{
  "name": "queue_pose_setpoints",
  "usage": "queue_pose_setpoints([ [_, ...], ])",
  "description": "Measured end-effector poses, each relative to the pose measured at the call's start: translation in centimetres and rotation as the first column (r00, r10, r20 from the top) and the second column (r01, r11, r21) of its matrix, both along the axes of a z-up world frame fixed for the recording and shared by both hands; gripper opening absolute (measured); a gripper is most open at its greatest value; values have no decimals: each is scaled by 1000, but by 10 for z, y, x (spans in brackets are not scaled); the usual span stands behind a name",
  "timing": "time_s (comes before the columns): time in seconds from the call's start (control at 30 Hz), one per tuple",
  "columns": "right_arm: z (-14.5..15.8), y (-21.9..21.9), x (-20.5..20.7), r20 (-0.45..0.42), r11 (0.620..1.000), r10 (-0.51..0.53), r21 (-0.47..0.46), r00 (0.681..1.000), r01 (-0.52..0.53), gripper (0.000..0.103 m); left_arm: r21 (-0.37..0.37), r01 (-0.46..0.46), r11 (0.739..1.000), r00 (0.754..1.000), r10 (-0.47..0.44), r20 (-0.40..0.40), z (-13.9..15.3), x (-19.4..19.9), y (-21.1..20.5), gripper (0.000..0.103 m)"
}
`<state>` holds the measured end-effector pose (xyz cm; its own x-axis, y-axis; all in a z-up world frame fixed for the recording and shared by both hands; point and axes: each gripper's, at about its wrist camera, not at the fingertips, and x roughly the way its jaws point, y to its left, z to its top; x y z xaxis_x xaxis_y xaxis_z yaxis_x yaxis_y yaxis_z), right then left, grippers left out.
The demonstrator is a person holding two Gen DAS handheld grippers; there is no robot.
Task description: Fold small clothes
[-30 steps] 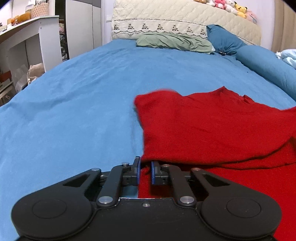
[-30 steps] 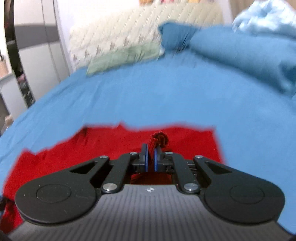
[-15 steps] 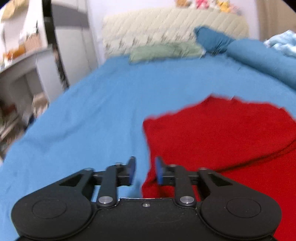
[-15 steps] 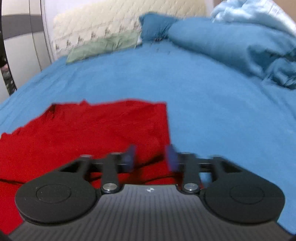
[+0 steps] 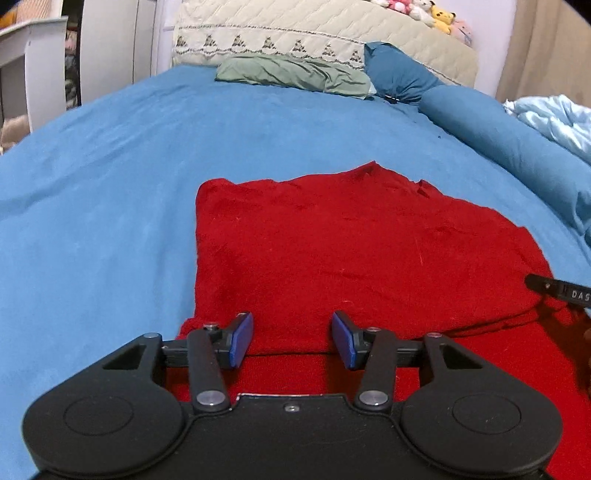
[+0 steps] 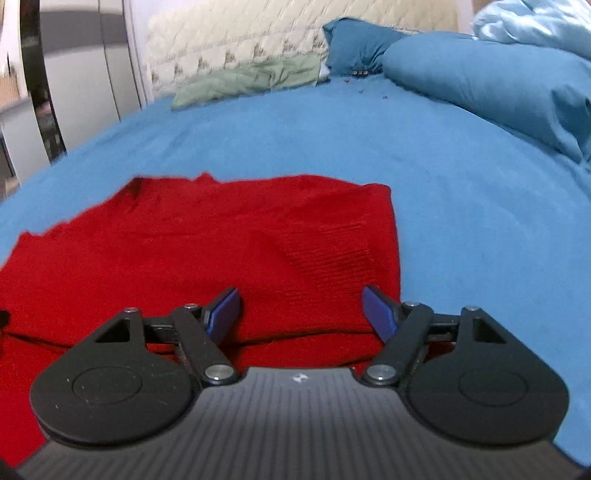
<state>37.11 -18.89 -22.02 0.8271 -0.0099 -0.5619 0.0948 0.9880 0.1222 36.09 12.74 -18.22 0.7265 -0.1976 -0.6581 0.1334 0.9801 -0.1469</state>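
A red knitted garment [image 5: 354, 254] lies on the blue bed sheet [image 5: 110, 192], its far part doubled back over the near part. My left gripper [image 5: 292, 338] hovers over the fold's left end; its jaws are opening and hold nothing. In the right wrist view the same red garment [image 6: 207, 251] shows a ribbed cuff patch [image 6: 328, 258] near its right edge. My right gripper [image 6: 300, 314] sits over that right end, jaws opening wide, with only cloth beneath them. The tip of the right gripper [image 5: 561, 290] shows at the left wrist view's right edge.
A green pillow [image 5: 295, 74], a dark blue pillow [image 5: 395, 74] and a long blue bolster [image 5: 509, 147] lie at the bed's head by a quilted headboard [image 5: 314, 33]. A light blue duvet [image 5: 554, 118] is bunched at right. White furniture [image 5: 33, 70] stands left of the bed.
Both grippers went from shut on the red garment's edge to open, letting the cloth drop flat. The folded layer now lies settled on the lower part.
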Motion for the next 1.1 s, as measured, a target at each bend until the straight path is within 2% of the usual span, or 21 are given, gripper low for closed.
queue_pose_setpoints([
  [0.13, 7, 2, 3, -20, 1000, -2, -11, 1000, 2, 89, 9, 0, 1000, 1000, 0, -12, 9, -5, -5, 59],
  [0.2, 23, -2, -7, -3, 1000, -11, 14, 1000, 11, 90, 11, -13, 1000, 1000, 13, -1, 24, -19, -5, 61],
  [0.3, 64, -7, -39, 76, 999, 21, 39, 997, -24, 90, -4, -41, 999, 999, 41, 29, 54, -43, -5, 70],
  [0.43, 128, -14, -93, 141, 997, 72, 8, 987, -74, 91, 8, -62, 998, 996, 61, 61, 108, -86, -5, 73],
  [0.5, 158, -19, -122, 154, 995, 93, 11, 984, -96, 95, 24, -60, 998, 995, 58, 75, 134, -113, -5, 75],
  [0.53, 175, -22, -139, 151, 994, 103, 13, 983, -106, 100, 29, -59, 998, 995, 56, 84, 145, -125, -5, 78],
  [0.57, 187, -24, -152, 143, 993, 114, 17, 983, -118, 103, 34, -63, 997, 994, 59, 91, 156, -138, -5, 94],
  [0.6, 198, -27, -167, 129, 990, 132, 26, 983, -137, 103, 37, -69, 997, 993, 65, 102, 166, -153, -4, 103],
  [0.67, 214, -32, -195, 82, 984, 170, 43, 982, -174, 103, 34, -68, 997, 993, 64, 103, 179, -176, -3, 103],
  [0.77, 221, -40, -237, 12, 981, 189, 40, 982, -189, 103, 30, -75, 997, 995, 73, 69, 184, -209, 1, 103],
  [0.87, 212, -45, -274, -35, 983, 179, 31, 983, -178, 103, 21, -91, 996, 996, 91, 1, 169, -233, 4, 103],
  [0.97, 187, -51, -304, -94, 988, 150, 48, 984, -147, 103, -15, -93, 996, 993, 92, -78, 140, -255, 7, 103],
  [1.1, 142, -47, -335, -192, 993, 116, 45, 975, -109, 103, -5, -116, 993, 985, 115, -131, 103, -281, 9, 100],
])
